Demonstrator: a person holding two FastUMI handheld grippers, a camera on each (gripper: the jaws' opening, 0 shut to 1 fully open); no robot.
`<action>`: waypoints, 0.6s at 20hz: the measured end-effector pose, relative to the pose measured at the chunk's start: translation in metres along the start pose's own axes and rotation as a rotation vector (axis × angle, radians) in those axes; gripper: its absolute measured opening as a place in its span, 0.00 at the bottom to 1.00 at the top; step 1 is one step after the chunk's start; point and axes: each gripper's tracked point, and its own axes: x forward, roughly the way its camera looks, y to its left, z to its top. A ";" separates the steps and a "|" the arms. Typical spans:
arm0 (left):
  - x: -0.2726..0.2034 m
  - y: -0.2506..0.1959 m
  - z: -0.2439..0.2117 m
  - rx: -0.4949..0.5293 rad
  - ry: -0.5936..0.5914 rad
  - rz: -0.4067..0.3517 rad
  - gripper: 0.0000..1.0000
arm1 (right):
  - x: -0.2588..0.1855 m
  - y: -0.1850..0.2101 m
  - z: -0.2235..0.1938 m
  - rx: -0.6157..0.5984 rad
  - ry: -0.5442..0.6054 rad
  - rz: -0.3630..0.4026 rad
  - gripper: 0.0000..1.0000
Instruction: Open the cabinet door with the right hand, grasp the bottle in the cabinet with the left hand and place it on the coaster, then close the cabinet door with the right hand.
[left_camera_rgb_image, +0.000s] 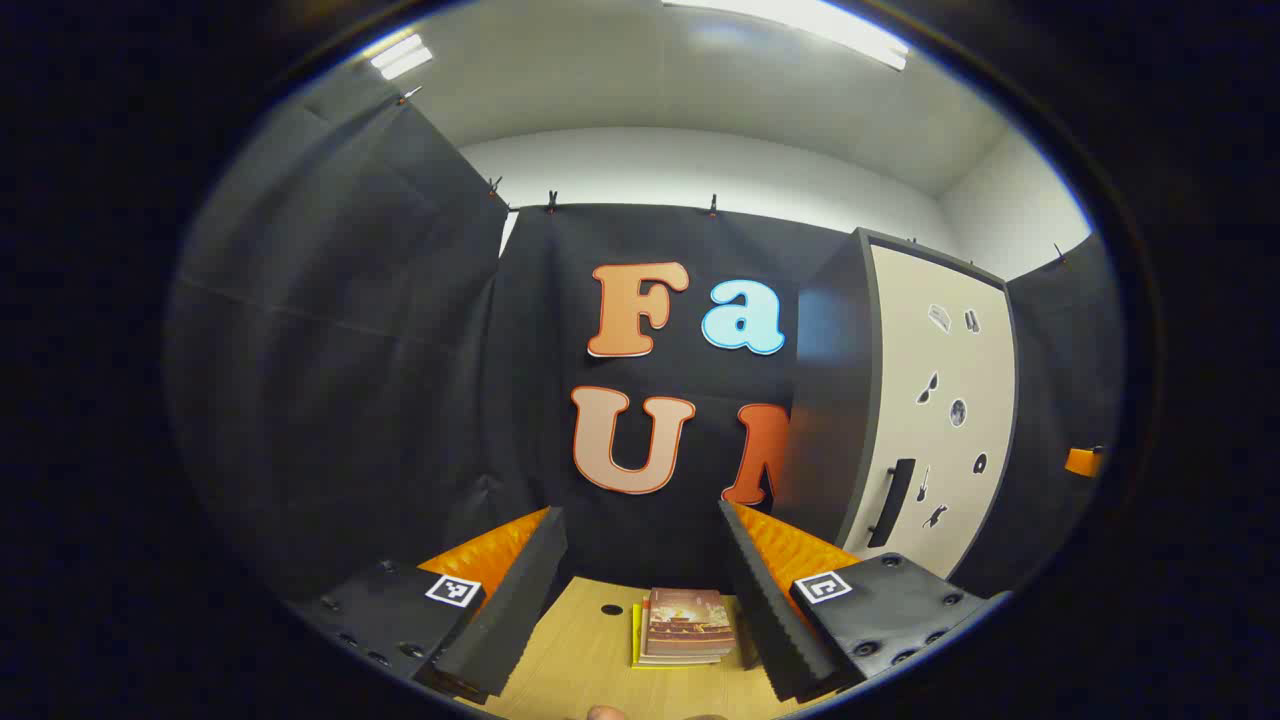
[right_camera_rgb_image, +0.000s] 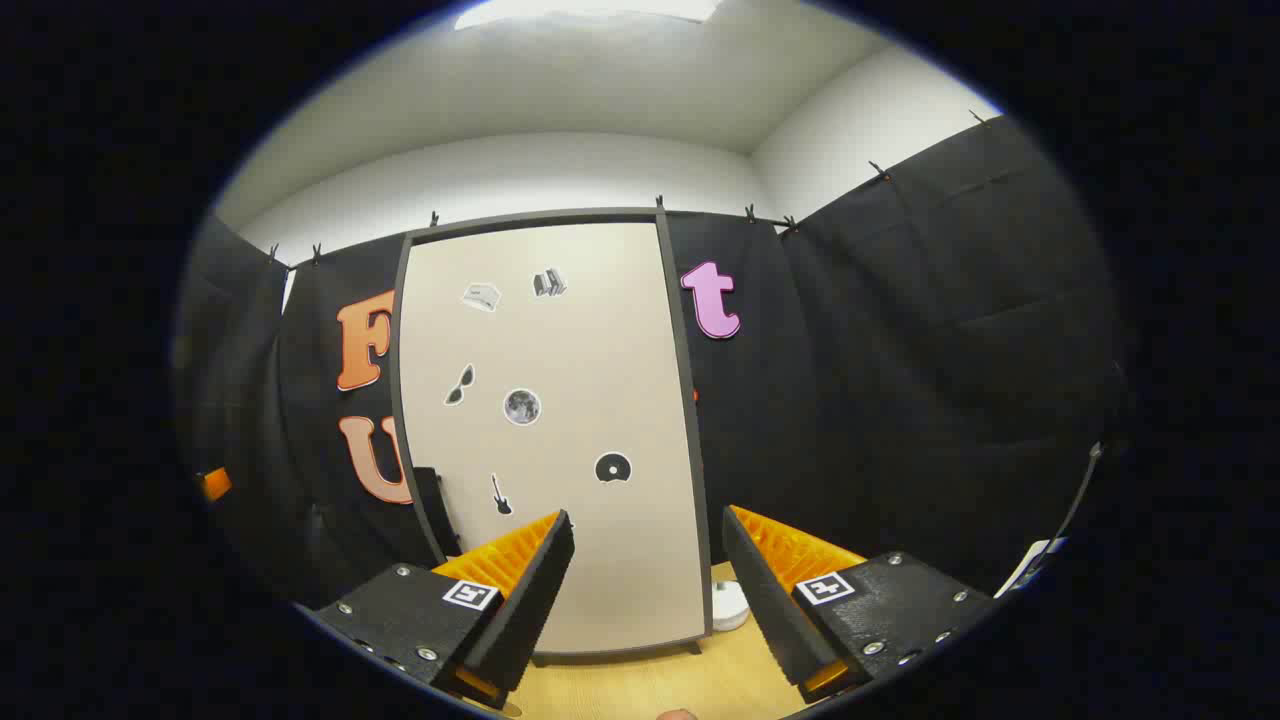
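The cabinet door (right_camera_rgb_image: 550, 430) stood shut, filling the centre of the right gripper view, pale and dotted with small stickers; its dark bar handle (right_camera_rgb_image: 432, 505) sat at the door's lower left edge, just above and left of the right gripper (right_camera_rgb_image: 648, 590). That gripper was released — fingers spread wide with nothing between them — and still apart from the door. In the left gripper view the same cabinet (left_camera_rgb_image: 935, 400) rose at the right of the frame, its handle (left_camera_rgb_image: 893, 500) low on the near edge. The bottle was presumably behind the door, so its place could not be told. The left gripper (left_camera_rgb_image: 642, 590) was also released, hovering over the wooden table (left_camera_rgb_image: 580, 660) with a stack of books (left_camera_rgb_image: 687, 625) lying between its fingers, lower centre. A small white round object (right_camera_rgb_image: 728, 605), possibly the coaster, lay at the cabinet's lower right corner.

The step in hand looked to be the opening: the right gripper would do well to shift left, bracket the handle squarely, close firmly, and pull along the hinge arc — keeping the left gripper out of the door's swing.
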 end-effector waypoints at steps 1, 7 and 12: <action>-0.004 0.002 0.000 -0.016 0.007 -0.002 0.98 | -0.001 -0.004 0.002 -0.002 0.001 -0.003 0.93; -0.008 0.010 0.007 0.060 0.022 0.048 1.00 | -0.003 -0.028 -0.001 -0.085 0.037 -0.045 0.92; -0.007 0.001 0.023 0.112 -0.011 0.036 0.98 | -0.001 -0.020 0.008 -0.123 0.019 -0.030 0.93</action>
